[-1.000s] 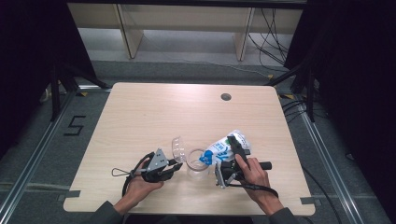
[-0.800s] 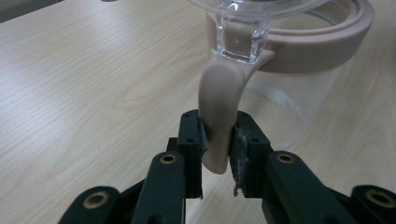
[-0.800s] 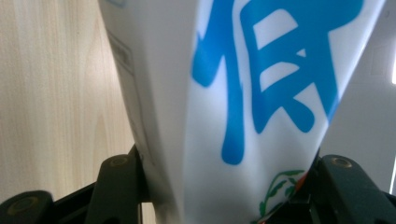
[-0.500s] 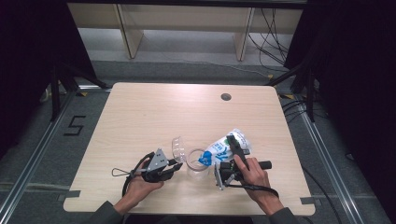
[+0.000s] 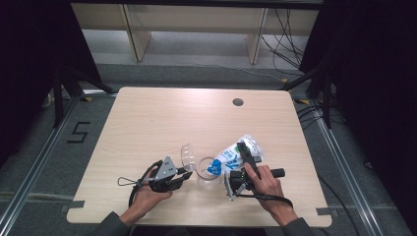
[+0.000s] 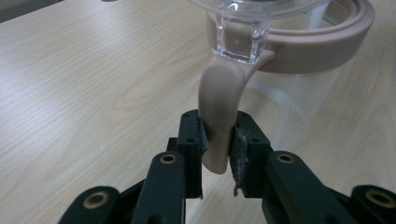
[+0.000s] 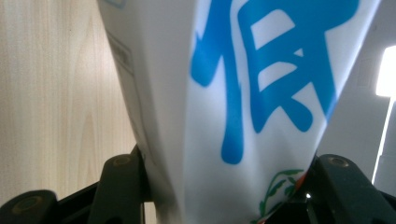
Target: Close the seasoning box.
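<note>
On the near left part of the table (image 5: 147,118), the left gripper (image 5: 183,175) is held low by the left hand (image 5: 147,194), its jaws pinched on the beige handle tab (image 6: 218,126) of the clear container (image 5: 206,169). The container stands just right of that gripper, between the two hands, with its clear lid (image 5: 187,156) tipped up at its left edge. Farther right, the white and blue bag (image 5: 236,152) is clamped by the right gripper (image 5: 235,181), held in the right hand (image 5: 265,184), and is tilted with its lower end over the container's rim. In the right gripper view the bag (image 7: 243,93) is seen squeezed between both jaws.
</note>
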`<act>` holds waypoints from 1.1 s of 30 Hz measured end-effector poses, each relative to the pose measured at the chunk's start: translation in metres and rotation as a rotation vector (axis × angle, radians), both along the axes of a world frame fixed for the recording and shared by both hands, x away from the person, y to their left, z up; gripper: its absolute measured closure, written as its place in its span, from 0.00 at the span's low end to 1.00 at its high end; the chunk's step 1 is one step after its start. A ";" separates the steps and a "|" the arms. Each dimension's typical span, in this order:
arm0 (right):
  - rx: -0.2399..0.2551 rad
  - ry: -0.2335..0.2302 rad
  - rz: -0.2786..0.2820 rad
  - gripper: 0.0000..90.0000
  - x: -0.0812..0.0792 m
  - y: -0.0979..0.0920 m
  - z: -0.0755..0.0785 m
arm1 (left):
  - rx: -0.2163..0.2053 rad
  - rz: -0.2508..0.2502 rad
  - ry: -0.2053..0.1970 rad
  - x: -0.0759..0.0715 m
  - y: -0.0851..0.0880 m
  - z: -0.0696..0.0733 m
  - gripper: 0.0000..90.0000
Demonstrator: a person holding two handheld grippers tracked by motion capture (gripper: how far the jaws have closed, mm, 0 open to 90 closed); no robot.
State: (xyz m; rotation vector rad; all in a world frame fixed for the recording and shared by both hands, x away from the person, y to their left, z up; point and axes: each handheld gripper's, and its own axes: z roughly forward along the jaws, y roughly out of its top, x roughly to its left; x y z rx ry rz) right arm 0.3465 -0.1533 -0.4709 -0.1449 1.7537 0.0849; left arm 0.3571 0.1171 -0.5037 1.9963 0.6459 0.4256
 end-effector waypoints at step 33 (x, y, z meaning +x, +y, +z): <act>-0.039 -0.049 0.038 0.54 0.003 0.005 0.001 | -0.001 -0.002 0.001 0.000 0.000 0.000 0.83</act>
